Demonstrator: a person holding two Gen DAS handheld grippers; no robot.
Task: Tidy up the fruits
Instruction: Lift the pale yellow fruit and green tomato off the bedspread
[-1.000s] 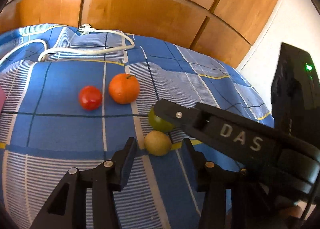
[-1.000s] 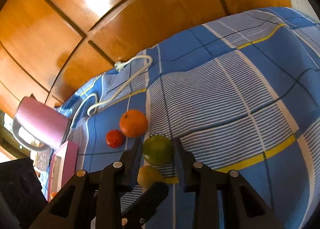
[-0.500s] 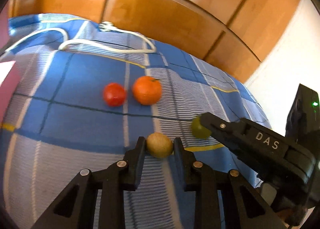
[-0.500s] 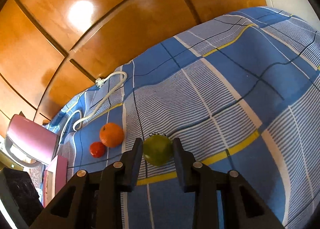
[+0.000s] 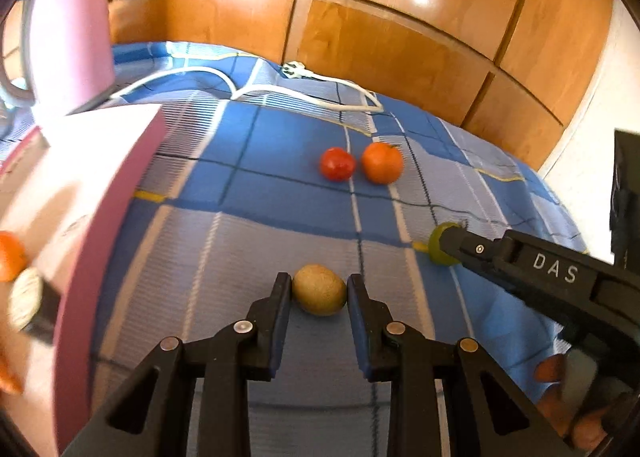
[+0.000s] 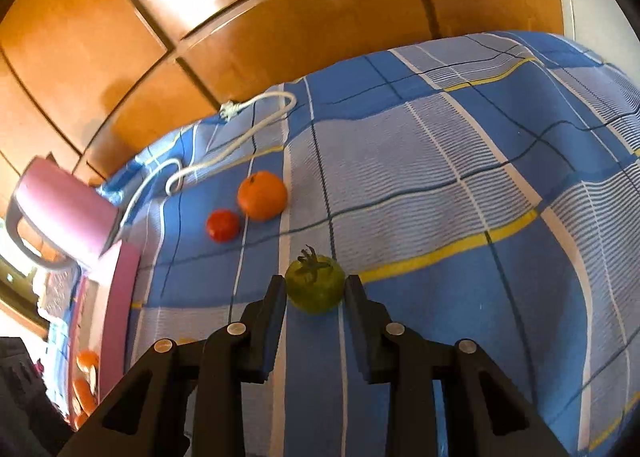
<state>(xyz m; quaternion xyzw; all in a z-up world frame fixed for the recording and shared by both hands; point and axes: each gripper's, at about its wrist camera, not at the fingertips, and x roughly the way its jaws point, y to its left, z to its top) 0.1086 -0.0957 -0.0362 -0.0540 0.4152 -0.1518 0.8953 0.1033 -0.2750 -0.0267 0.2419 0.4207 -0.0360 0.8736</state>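
Note:
My left gripper (image 5: pixel 319 291) is shut on a brownish-yellow round fruit (image 5: pixel 319 289), held over the blue checked cloth (image 5: pixel 248 233). My right gripper (image 6: pixel 315 291) is shut on a green tomato (image 6: pixel 315 289) with its stalk up; in the left wrist view the same gripper (image 5: pixel 452 245) reaches in from the right. Farther back on the cloth a red tomato (image 5: pixel 337 164) (image 6: pixel 222 225) lies beside an orange (image 5: pixel 382 162) (image 6: pixel 262 196). A pink box (image 5: pixel 80 225) (image 6: pixel 116 305) at the left holds orange fruit (image 5: pixel 10 255) (image 6: pixel 85 361).
A white power cable (image 5: pixel 304 97) (image 6: pixel 240 129) lies at the far edge of the cloth, below wooden wall panels (image 5: pixel 360 25). A pink jug-like object (image 5: pixel 68 33) (image 6: pixel 60 213) stands behind the box. A person's fingers (image 5: pixel 560 397) show at the lower right.
My left gripper closed on the brownish-yellow fruit and carried it left, bringing the pink box into view. My right gripper kept hold of the green tomato and drifted away from the left gripper.

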